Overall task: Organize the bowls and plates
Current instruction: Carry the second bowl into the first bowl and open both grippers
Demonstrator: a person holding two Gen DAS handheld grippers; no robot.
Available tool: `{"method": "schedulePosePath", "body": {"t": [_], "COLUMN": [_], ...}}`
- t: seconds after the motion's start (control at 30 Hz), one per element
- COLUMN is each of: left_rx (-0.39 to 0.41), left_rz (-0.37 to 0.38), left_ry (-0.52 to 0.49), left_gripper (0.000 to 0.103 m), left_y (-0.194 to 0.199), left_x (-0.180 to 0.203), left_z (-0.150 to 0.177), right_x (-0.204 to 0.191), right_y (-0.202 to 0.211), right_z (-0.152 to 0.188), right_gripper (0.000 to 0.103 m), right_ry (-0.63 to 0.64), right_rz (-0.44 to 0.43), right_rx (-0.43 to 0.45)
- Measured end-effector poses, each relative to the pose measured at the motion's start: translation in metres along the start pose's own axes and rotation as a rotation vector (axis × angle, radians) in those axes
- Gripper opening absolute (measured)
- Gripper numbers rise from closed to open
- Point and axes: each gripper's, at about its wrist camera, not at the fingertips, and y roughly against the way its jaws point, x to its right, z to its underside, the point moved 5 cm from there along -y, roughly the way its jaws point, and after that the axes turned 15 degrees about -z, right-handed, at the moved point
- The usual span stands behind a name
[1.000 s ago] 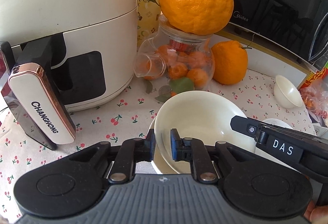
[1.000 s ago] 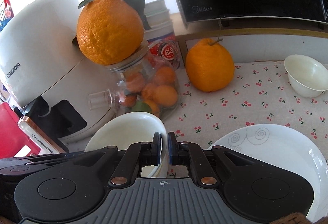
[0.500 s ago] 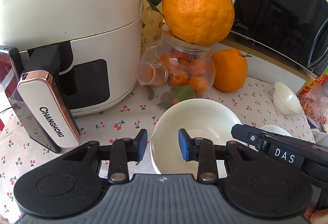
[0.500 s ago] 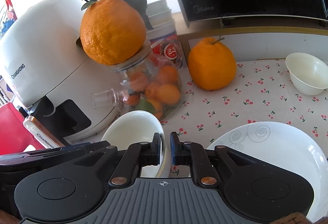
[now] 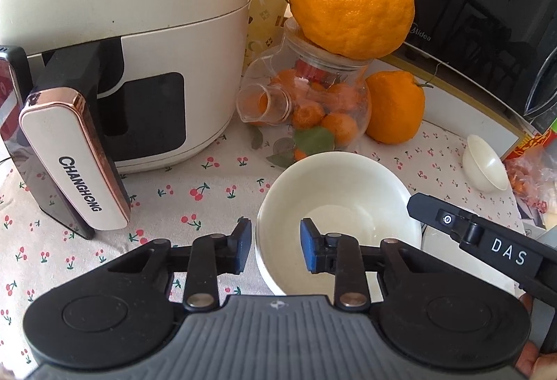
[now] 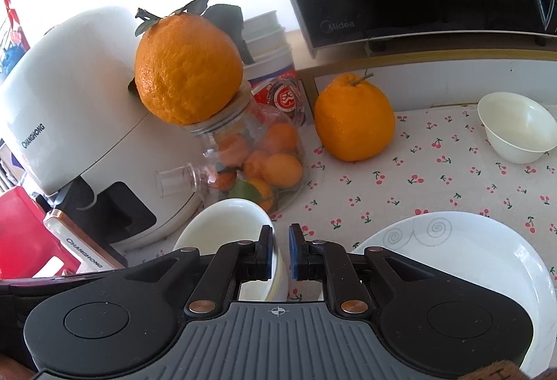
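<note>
L hand-held gripper (image 5: pixel 275 249): jaws just closing in, straddling near rim of white bowl (image 5: pixel 343 192), pads not pressing. R hand-held gripper (image 6: pixel 280 251): nearly closed, pinching bowl's rim. Bowl on bench (image 5: pixel 195 185) w/ cherry cloth, plate (image 6: pixel 463 251) just beside, small bowl (image 6: pixel 517 127) well apart.

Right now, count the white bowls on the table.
2: the near bowl at the right gripper fingers, and a small bowl at the far right. Others may be hidden.
</note>
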Motion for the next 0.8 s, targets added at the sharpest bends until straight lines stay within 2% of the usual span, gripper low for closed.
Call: {"method": "schedulePosePath", "body": {"t": [0.03,0.5,0.53,0.67,0.7,0.73,0.8], "left_rx": [-0.002,-0.006,-0.006,-0.012,-0.012,-0.009,-0.004], "left_rz": [0.000,0.000,-0.001,0.002,0.000,-0.009,-0.014], "left_ry": [0.001,0.002,0.001,0.007,0.007,0.007,0.003], "left_gripper": [0.025,0.025,0.025,0.025,0.023,0.015,0.011], "left_y": [-0.001,-0.002,-0.002,-0.004,-0.004,-0.004,-0.004], "left_x": [0.000,0.001,0.001,-0.001,-0.002,-0.003,-0.005], "left_z": [0.000,-0.001,-0.001,-0.001,-0.001,-0.002,-0.003], "right_x": [0.000,0.004,0.003,0.001,0.002,0.003,0.005], "right_y": [0.000,-0.019,-0.019,-0.009,-0.006,-0.004,-0.003], "right_z": [0.000,0.010,0.010,0.000,-0.003,-0.005,-0.007], "right_gripper": [0.009,0.009,0.013,0.013,0.012,0.012,0.009], "right_ry": [0.000,-0.026,-0.024,-0.012,-0.013,-0.015,-0.016], "right_rz": [-0.002,-0.012,-0.016,-0.027,-0.027,-0.030,-0.033], "right_rx": [0.000,-0.066,-0.064,-0.009,0.007,0.019,0.018]}}
